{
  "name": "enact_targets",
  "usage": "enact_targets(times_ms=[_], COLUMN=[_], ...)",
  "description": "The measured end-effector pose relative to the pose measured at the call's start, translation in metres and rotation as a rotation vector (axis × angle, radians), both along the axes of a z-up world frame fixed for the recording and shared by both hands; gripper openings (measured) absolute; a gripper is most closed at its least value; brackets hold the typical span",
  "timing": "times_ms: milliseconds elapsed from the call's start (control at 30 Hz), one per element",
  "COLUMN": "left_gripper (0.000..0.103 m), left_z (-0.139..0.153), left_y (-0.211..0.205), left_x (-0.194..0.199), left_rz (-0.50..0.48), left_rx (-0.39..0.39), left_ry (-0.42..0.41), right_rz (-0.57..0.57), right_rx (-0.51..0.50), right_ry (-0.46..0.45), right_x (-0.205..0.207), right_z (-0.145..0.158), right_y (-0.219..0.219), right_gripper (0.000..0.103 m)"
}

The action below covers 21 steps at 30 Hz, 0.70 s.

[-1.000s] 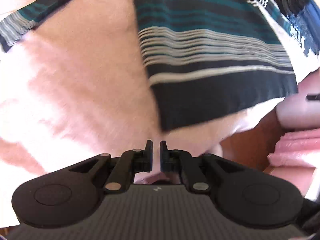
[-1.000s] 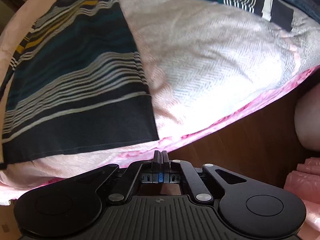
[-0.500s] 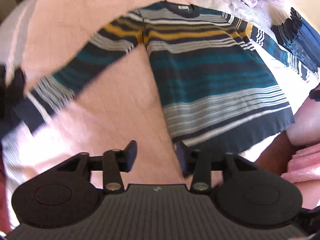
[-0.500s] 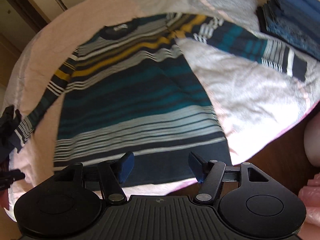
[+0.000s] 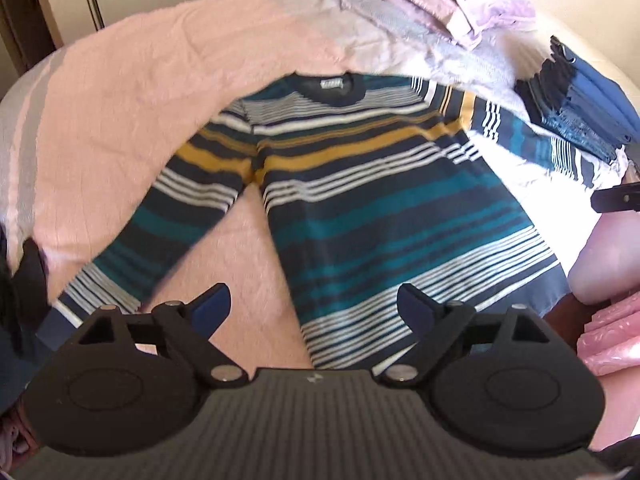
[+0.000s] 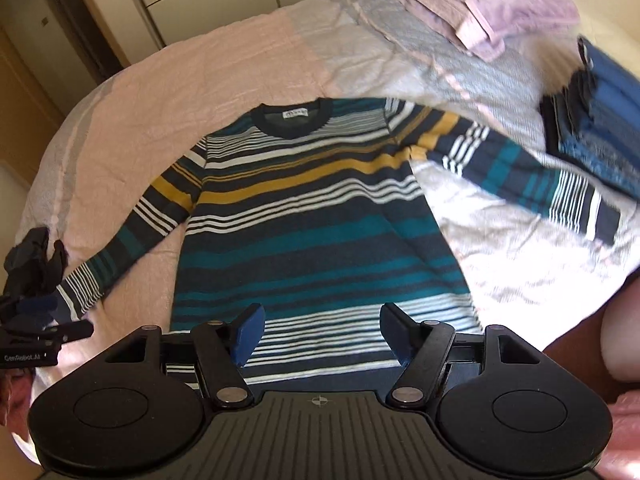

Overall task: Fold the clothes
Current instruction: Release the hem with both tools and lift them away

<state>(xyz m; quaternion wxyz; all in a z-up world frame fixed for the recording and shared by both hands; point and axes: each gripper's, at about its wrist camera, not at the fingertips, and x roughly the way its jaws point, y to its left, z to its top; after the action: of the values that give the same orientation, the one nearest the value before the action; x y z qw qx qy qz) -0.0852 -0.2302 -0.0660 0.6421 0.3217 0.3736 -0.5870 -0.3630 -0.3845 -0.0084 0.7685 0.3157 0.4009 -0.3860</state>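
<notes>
Striped sweater flat, face up, mid-bed, sleeves spread left + right, hem near. Both tongs empty, jaws opening: left gripper, right gripper. Likely next: take sleeve at cuff, fold across body, keep flat. Pink bedspread; folded jeans far right; wardrobe doors behind.

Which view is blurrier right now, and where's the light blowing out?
Left wrist view: softer overall, with motion smear on the striped sweater and its near sleeve, and the bedspread washed out. Right wrist view: sweater crisper, blur mainly at the far right by the folded blue clothes, sunlit glare on the bedspread beside the hem. Both show fisheye bending at the edges.
</notes>
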Motion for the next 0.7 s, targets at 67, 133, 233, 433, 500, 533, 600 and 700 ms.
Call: enact_targets(times_ms=[67, 133, 233, 433, 500, 533, 600, 700], left_gripper=[0.088, 0.088, 0.088, 0.089, 0.089, 0.089, 0.089, 0.089], left_z=[0.006, 0.013, 0.024, 0.047, 0.05, 0.052, 0.054, 0.053], left_y=[-0.005, -0.008, -0.013, -0.019, -0.02, -0.02, -0.019, -0.018], left_x=[-0.004, -0.009, -0.014, -0.025, -0.028, -0.03, -0.032, -0.03], left_rz=[-0.004, -0.011, -0.014, -0.018, -0.024, -0.027, -0.03, -0.014], left_rx=[-0.006, -0.023, -0.042, -0.087, -0.088, -0.089, -0.092, -0.091], left_ry=[-0.032, -0.058, -0.081, -0.09, -0.093, -0.096, -0.103, -0.096], right_rz=[0.024, 0.047, 0.057, 0.09, 0.093, 0.094, 0.102, 0.12], right_rx=[-0.017, -0.033, -0.057, -0.071, -0.076, -0.075, -0.073, -0.065], right_ry=[0.019, 0.044, 0.081, 0.083, 0.084, 0.08, 0.07, 0.058], right_x=[0.005, 0.008, 0.009, 0.008, 0.012, 0.014, 0.018, 0.024], right_z=[0.006, 0.009, 0.016, 0.026, 0.028, 0.029, 0.03, 0.029], right_y=[-0.002, -0.005, -0.01, -0.013, -0.015, -0.015, -0.014, -0.012], right_gripper=[0.068, 0.068, 0.068, 0.068, 0.068, 0.068, 0.068, 0.068])
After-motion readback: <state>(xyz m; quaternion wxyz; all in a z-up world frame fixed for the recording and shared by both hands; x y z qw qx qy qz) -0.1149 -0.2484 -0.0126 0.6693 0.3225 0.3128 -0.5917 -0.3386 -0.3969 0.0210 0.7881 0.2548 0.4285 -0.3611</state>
